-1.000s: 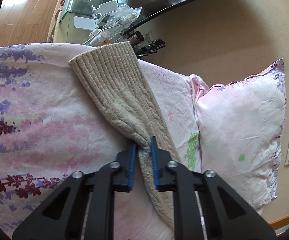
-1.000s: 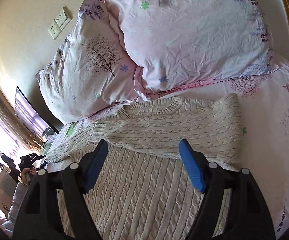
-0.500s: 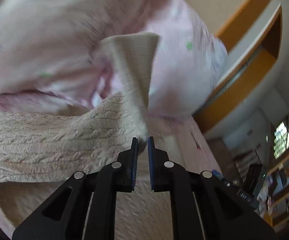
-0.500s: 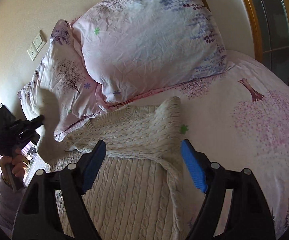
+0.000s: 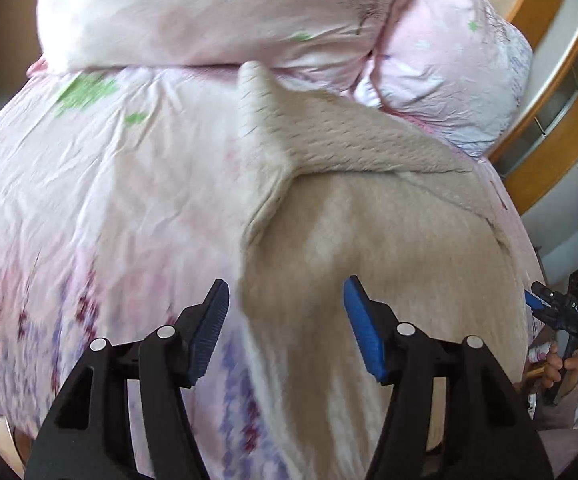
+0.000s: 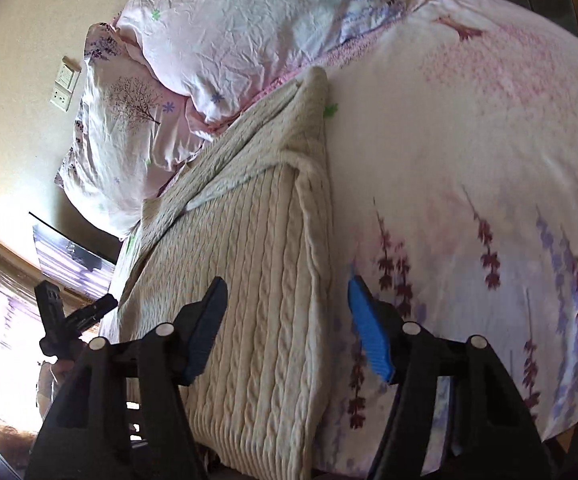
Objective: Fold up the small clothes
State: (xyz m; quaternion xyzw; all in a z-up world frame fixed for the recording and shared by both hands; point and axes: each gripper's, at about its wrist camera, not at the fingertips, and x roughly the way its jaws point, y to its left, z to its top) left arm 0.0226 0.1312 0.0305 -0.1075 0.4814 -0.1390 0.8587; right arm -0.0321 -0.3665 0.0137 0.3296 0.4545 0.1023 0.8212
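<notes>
Both tongs hang wide open and empty over the near hem of the sweater [image 6: 249,280]: left tongs [image 5: 285,320] astride its left edge, right tongs [image 6: 287,320] astride its right. It lies lengthwise on the bed [image 6: 469,140], sleeves folded across, collar toward the far pillows [image 6: 249,28]. Only the right view shows its cables sharply.

light: bright daylight, window glare lower left | left-wrist view motion-blurred | fisheye edges dark, warped

Sweater [image 6: 249,280] lies on the bed [image 6: 469,160]; pillows [image 6: 249,20] at its far end. My right tongs [image 6: 287,320] straddle its right edge.
</notes>
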